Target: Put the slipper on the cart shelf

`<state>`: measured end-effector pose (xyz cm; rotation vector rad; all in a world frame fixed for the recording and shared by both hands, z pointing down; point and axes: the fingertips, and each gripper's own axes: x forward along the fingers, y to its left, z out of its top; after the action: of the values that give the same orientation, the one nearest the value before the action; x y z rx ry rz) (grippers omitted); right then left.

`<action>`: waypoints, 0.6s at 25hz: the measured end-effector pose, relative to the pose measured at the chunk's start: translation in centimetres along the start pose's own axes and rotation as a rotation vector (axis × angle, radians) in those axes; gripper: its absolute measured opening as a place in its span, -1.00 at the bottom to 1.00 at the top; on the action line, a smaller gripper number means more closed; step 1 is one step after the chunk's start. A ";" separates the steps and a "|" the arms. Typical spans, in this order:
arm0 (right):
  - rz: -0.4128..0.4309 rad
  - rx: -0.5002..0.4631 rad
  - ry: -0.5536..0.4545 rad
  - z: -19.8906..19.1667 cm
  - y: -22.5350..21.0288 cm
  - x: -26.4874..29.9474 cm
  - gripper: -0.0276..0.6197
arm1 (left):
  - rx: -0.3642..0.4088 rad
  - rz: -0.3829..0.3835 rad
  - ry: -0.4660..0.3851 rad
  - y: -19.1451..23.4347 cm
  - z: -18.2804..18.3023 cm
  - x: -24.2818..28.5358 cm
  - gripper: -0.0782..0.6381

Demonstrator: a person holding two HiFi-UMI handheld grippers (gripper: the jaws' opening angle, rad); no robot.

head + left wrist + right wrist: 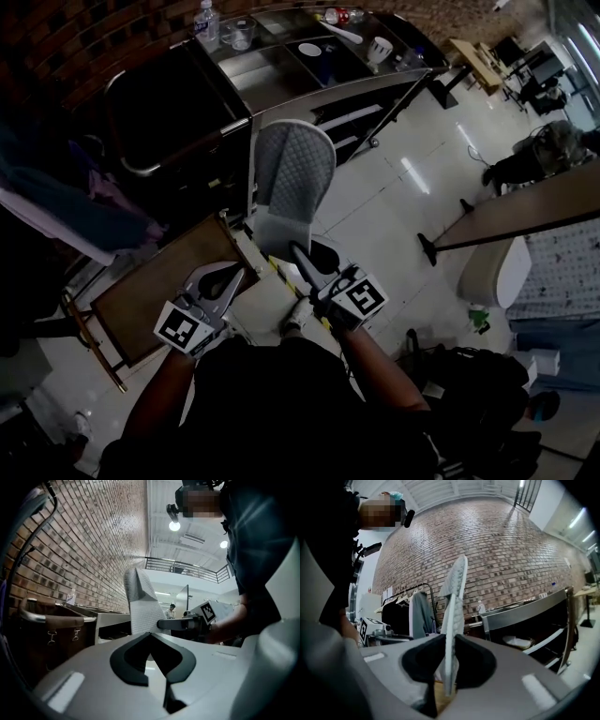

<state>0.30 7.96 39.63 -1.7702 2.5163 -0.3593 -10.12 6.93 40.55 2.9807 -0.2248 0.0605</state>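
The right gripper (300, 255) clamped the grey slipper (295, 173) upright at frame centre, below the cart (281, 89) at the top. The left gripper (223, 283) sat closed and empty, beside a wooden board (155, 286) at lower left.

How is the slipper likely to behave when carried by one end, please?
The slipper stands upright from the right gripper, which is clamped on its thin sole, so it is probably light and fairly stiff. Its quilted fabric likely grips well, though the tall end may sway.

Quilted cloth slipper (295, 173), steel cart (328, 94), glossy floor (394, 206)
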 end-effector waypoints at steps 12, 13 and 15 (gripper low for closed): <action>0.041 0.063 -0.074 1.7 -14.2 -10.0 -0.72 | 0.050 0.016 0.047 -7.7 0.8 17.0 -0.78; 0.041 0.068 -0.076 1.8 -15.2 -10.7 -0.72 | 0.053 0.015 0.053 -8.1 0.8 18.1 -0.78; 0.036 0.075 -0.078 1.7 -17.1 -11.9 -0.72 | 0.060 0.006 0.070 -8.9 0.5 20.2 -0.78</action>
<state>20.51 13.30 40.46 -1.6762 2.4448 -0.3694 11.21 12.64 39.76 3.0307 -0.2281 0.1743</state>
